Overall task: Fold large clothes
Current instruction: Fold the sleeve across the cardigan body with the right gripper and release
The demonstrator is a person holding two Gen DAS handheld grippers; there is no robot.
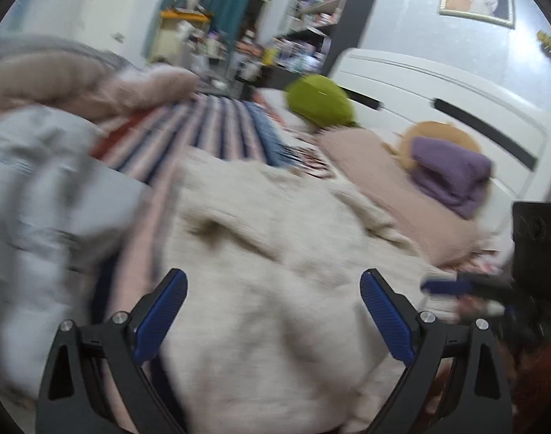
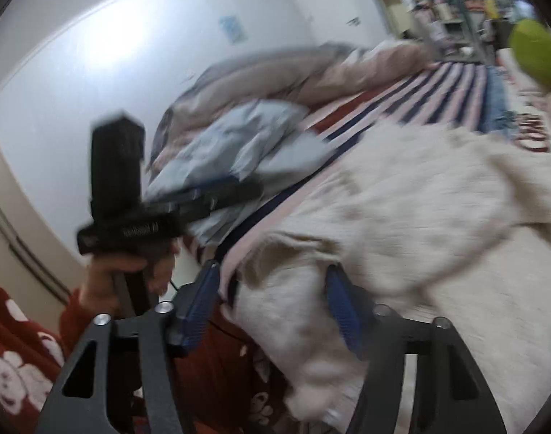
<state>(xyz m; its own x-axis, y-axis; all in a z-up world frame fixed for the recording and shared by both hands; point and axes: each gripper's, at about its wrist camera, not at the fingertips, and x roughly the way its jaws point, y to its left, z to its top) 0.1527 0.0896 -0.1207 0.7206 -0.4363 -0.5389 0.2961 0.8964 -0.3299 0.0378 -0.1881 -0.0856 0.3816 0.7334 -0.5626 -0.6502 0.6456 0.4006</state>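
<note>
A large cream fleece garment point(image 1: 282, 246) lies spread on the bed; it also shows in the right wrist view point(image 2: 420, 217). My left gripper point(image 1: 273, 282) is open above the garment, holding nothing. My right gripper point(image 2: 272, 275) is open with its blue fingers point(image 2: 342, 311) on either side of a bunched edge of the cream garment near the bed's edge. The right gripper shows at the right edge of the left wrist view point(image 1: 452, 285). The left gripper shows, held by a hand, in the right wrist view point(image 2: 217, 191). Both views are blurred by motion.
A striped bedsheet point(image 1: 217, 126) covers the bed. A light blue garment point(image 1: 40, 181) and a pink-grey duvet point(image 1: 76, 76) lie at left. A green cushion point(image 1: 320, 99), purple folded cloth point(image 1: 449, 177) and pink blanket point(image 1: 376, 166) lie by the white headboard point(image 1: 438, 90). Shelves point(image 1: 311, 18) stand behind.
</note>
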